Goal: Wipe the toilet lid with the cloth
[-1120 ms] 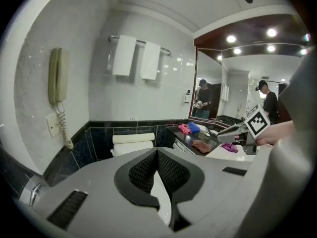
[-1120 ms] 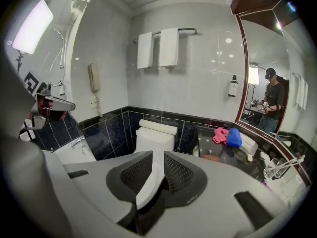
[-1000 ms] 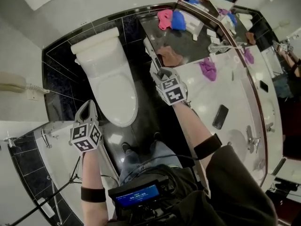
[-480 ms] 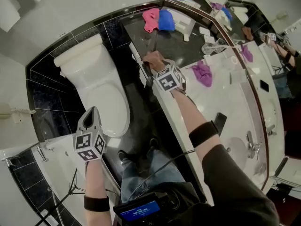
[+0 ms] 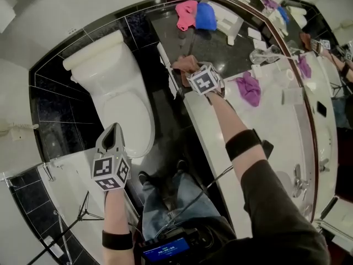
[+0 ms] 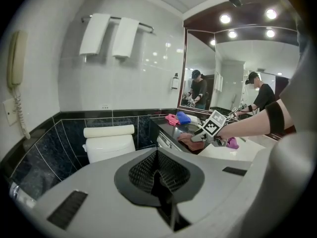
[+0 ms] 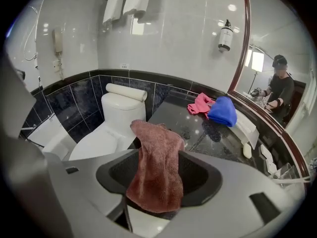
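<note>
We hold the left tongs (image 5: 113,132) pressed together and empty, near the front end of the toilet (image 5: 110,73), whose lid (image 5: 129,112) lies down. The right tongs (image 5: 193,75) reach to the bench (image 5: 220,46) just beside the toilet; their jaws have just been opening and stand spread wide, with the brown cloth (image 7: 156,167) between them and neither pad pressing on it. The cloth lies at the bench edge nearest the toilet, partly draped over it and well apart from the lid. Farther from the toilet, toward the wall, a pink cloth (image 5: 186,12) and a blue cloth (image 5: 206,15) lie touching each other, and a purple cloth (image 5: 249,88) rests on the white part of the bench.
</note>
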`<state>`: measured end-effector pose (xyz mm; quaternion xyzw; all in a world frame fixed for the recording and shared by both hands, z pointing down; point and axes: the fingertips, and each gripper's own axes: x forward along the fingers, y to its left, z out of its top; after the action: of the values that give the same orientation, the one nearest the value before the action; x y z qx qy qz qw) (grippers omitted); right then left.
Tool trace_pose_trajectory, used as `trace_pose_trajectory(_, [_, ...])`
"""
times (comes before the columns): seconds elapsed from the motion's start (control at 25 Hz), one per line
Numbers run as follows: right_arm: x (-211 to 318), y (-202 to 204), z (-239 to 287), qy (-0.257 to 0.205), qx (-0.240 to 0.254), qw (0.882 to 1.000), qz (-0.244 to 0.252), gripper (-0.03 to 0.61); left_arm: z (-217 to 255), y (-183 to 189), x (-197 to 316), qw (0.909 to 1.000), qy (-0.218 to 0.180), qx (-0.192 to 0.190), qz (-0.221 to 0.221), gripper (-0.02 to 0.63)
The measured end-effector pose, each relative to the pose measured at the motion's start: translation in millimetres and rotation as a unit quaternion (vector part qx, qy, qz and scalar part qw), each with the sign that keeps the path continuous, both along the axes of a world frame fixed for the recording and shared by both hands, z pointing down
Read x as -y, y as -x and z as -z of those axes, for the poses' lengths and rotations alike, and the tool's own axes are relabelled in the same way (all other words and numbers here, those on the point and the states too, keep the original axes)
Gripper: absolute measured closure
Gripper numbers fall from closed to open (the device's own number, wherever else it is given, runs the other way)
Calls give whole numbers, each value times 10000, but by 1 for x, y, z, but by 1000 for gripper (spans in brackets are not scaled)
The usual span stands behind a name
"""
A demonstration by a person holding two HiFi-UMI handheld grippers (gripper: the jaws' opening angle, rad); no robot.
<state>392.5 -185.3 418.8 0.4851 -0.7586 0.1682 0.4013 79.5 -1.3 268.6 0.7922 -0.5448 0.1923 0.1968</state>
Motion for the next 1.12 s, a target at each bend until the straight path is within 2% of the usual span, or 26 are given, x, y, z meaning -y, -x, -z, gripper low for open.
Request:
trace_pose_trajectory(0.12, [1, 6, -18, 270, 23, 9994, 199, 309, -4, 5, -2, 9999, 53, 40, 90, 612])
trace_pose_trajectory(0.28, [-4, 11, -37, 641, 48, 9973, 368, 438, -6, 12, 0, 9998, 81, 35, 180, 612])
trace_pose_trajectory(0.36, [-5, 10, -39, 688, 121, 9971, 294, 478, -7, 15, 1, 9997, 87, 25, 211, 612])
trace_pose_trajectory(0.64, [-4, 10, -39, 606, 146, 9978, 206, 499, -10, 21, -4, 9996, 108, 48, 247, 612])
trace_pose_trajectory(0.84, [-5, 4, -37, 561, 173, 9983, -35, 503, -9, 30, -13, 9995, 101, 94, 286, 612])
trace_pose_trajectory(1.12, [-27, 21, -4, 295, 237, 9993, -38, 503, 6, 49, -30, 9994, 38, 103, 328, 612])
